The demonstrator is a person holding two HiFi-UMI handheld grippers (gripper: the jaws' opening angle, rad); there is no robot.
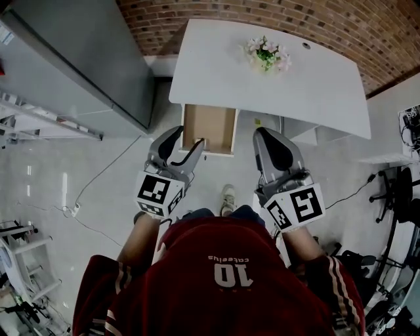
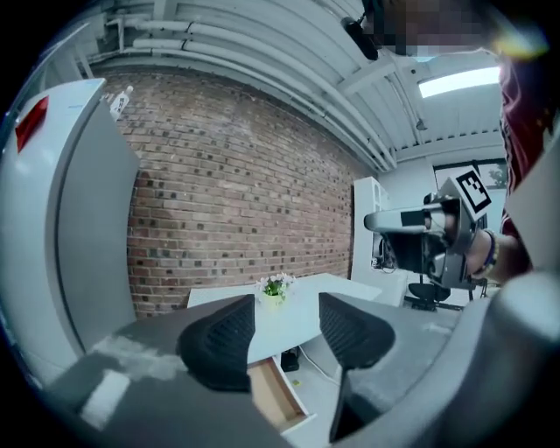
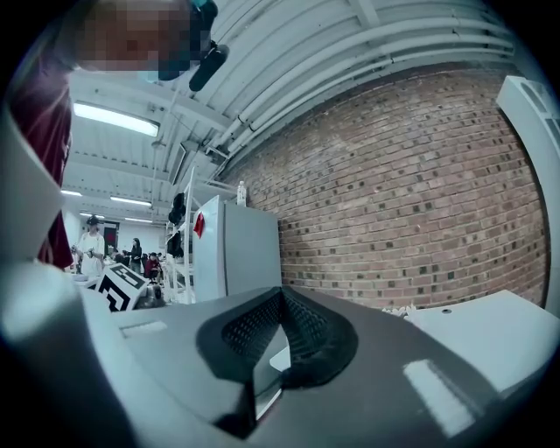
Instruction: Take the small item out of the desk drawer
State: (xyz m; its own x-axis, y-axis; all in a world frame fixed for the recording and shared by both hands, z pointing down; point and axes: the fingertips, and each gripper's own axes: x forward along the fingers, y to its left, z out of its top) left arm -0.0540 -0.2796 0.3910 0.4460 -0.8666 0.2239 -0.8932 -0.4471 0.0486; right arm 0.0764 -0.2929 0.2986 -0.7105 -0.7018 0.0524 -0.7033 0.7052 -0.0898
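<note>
A white desk [image 1: 275, 79] stands ahead of me with its drawer [image 1: 209, 128] pulled out at the front left. The drawer's wooden inside shows no item in the head view. My left gripper [image 1: 184, 148] hangs just in front of the drawer's front edge, open with nothing between its fingers. In the left gripper view the gripper [image 2: 287, 328] frames the desk [image 2: 297, 319] and the drawer [image 2: 276, 398] below it. My right gripper [image 1: 277, 156] is held beside it to the right, below the desk edge. In its own view this gripper [image 3: 282, 306] is shut and holds nothing.
A small pot of flowers [image 1: 266, 55] stands on the desk's far side. A tall grey cabinet [image 1: 79, 59] stands at the left, and a brick wall [image 1: 262, 13] is behind the desk. A small yellowish bit [image 1: 257, 121] lies on the floor right of the drawer. Office chairs [image 1: 397, 190] crowd the right.
</note>
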